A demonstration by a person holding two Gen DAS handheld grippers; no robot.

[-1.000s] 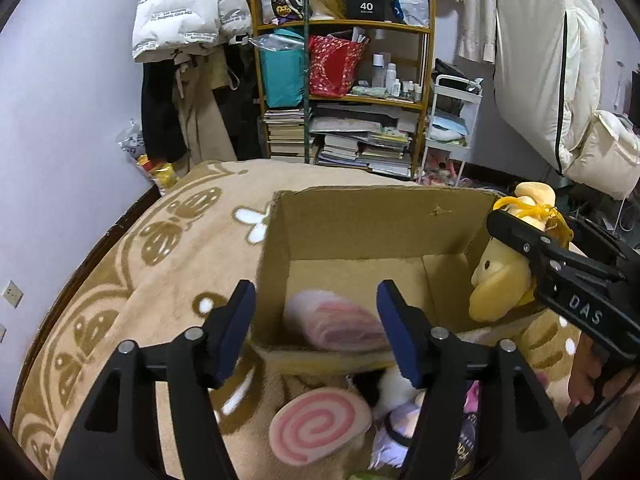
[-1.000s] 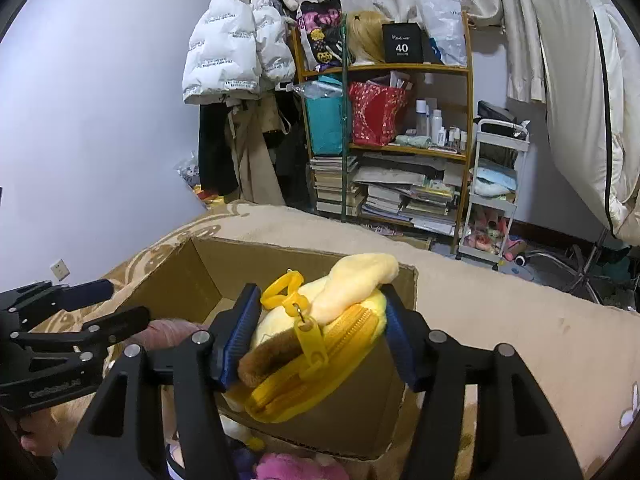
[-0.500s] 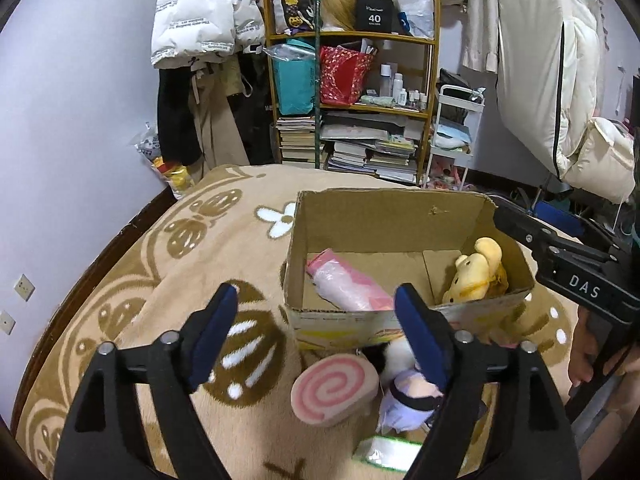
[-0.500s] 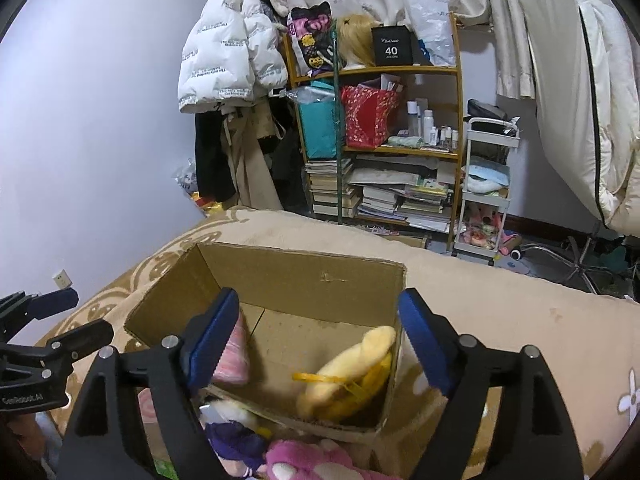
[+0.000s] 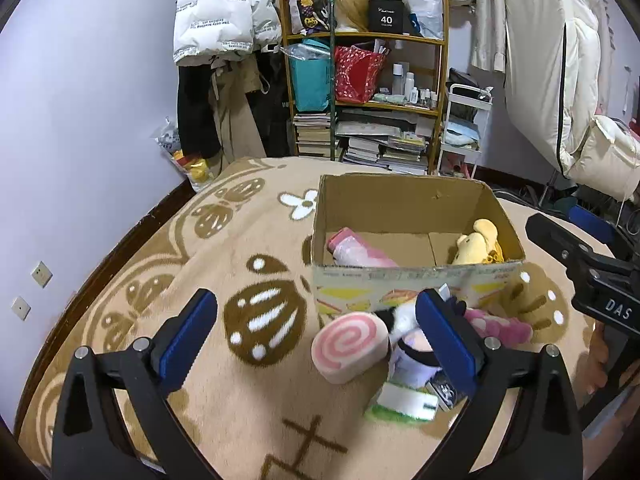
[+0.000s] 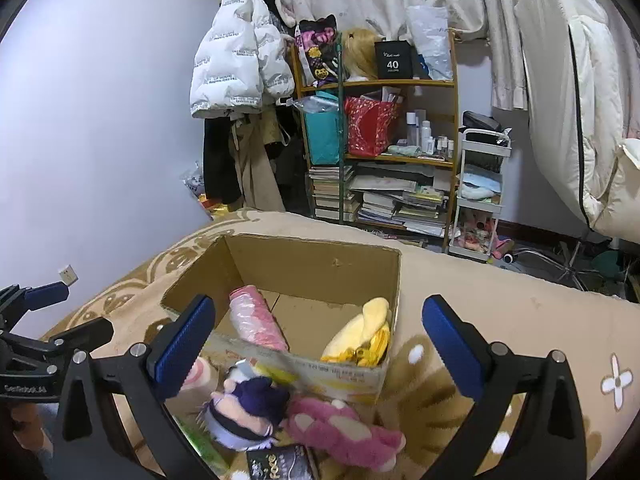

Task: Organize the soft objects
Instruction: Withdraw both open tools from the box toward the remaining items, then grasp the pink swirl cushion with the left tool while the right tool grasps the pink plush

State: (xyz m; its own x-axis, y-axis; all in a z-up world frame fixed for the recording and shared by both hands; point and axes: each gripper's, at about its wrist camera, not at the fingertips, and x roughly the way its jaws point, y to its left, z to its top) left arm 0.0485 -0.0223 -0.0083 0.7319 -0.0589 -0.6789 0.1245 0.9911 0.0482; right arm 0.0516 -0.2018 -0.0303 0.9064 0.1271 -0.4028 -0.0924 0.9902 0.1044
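the yellow plush (image 6: 362, 334) has dropped out of the right gripper (image 6: 320, 340) since a second ago and now lies in the box (image 6: 320, 264), beside the pink roll (image 6: 256, 320). both grippers have pulled back; the right one and the left gripper (image 5: 316, 336) gape wide, holding nothing. the swirl cushion (image 5: 348, 346), purple doll (image 6: 248, 408) and pink bear (image 6: 344, 428) sit on the blanket (image 5: 180, 248) just in front of the box.

Home bedroom. Bed under patterned beige blanket (image 5: 240, 240). White puffer jacket (image 6: 236, 64) hung on wall. Wooden shelf unit (image 6: 400, 152) crammed with books, bags, bottles. White bedding (image 5: 560, 80) draped at right. Small white trolley (image 6: 480, 200).
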